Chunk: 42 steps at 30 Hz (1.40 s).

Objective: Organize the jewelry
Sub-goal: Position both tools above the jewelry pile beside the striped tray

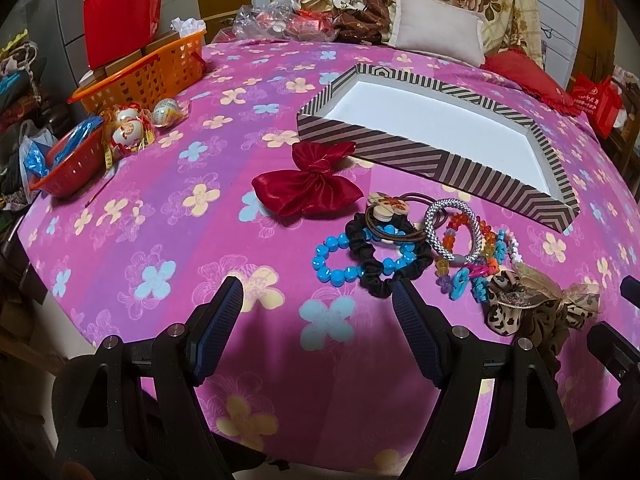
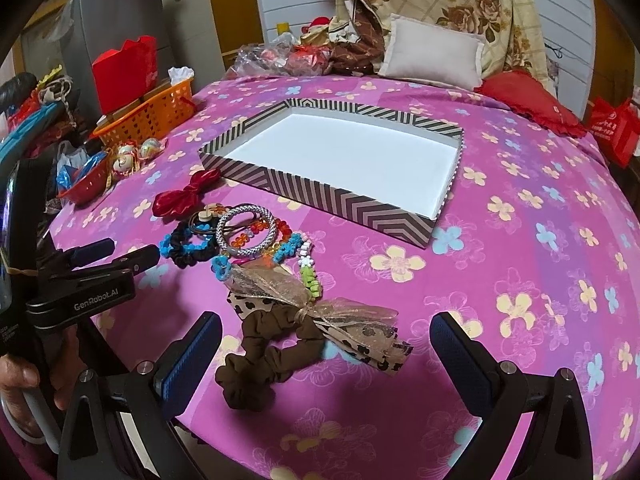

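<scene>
Plainly, both tools gape empty: left tool (image 1: 318, 300), right tool (image 2: 326, 334). "GenRobot.AI" reads on the left tool's body. Jewelry pile (image 2: 240, 236) lies on the bed (image 2: 500, 280), at seven o'clock from the striped tray (image 2: 352, 204), just beside it.

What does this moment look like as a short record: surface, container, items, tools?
surface: pink flowered bedspread
container: striped box, nothing inside
items: red bow, blue bead bracelet, black scrunchie, silver bracelet, brown scrunchie, all lying outside the box
left tool: open, holding nothing
right tool: open, brown scrunchie lies between its fingers
</scene>
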Each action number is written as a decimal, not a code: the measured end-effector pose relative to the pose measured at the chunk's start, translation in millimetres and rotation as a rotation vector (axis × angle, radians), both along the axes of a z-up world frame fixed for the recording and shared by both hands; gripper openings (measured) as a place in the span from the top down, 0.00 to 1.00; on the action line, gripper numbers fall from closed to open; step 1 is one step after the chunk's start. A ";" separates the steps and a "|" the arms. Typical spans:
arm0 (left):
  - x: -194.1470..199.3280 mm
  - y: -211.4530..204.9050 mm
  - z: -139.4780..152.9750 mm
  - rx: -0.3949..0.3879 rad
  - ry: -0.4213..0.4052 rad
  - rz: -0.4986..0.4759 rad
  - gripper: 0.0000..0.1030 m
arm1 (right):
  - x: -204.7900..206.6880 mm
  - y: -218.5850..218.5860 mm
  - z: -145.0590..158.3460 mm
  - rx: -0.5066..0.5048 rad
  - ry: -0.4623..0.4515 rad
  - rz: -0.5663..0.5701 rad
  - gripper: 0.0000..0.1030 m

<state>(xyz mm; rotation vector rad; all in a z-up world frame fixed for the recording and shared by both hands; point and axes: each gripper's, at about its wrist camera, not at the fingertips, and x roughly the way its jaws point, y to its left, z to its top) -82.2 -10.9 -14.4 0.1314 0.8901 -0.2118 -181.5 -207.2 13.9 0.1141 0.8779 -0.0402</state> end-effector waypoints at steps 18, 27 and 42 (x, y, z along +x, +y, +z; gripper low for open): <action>3.5 13.4 -0.8 -0.045 0.050 0.008 0.25 | 5.0 6.6 -5.0 -0.011 0.021 0.049 0.00; 12.0 19.3 1.5 -0.055 0.055 0.025 0.25 | 16.9 11.1 -17.3 -0.014 0.048 0.071 0.00; 55.0 37.4 6.7 -0.075 0.077 0.068 0.25 | 31.5 12.5 -34.0 -0.040 0.092 0.074 0.00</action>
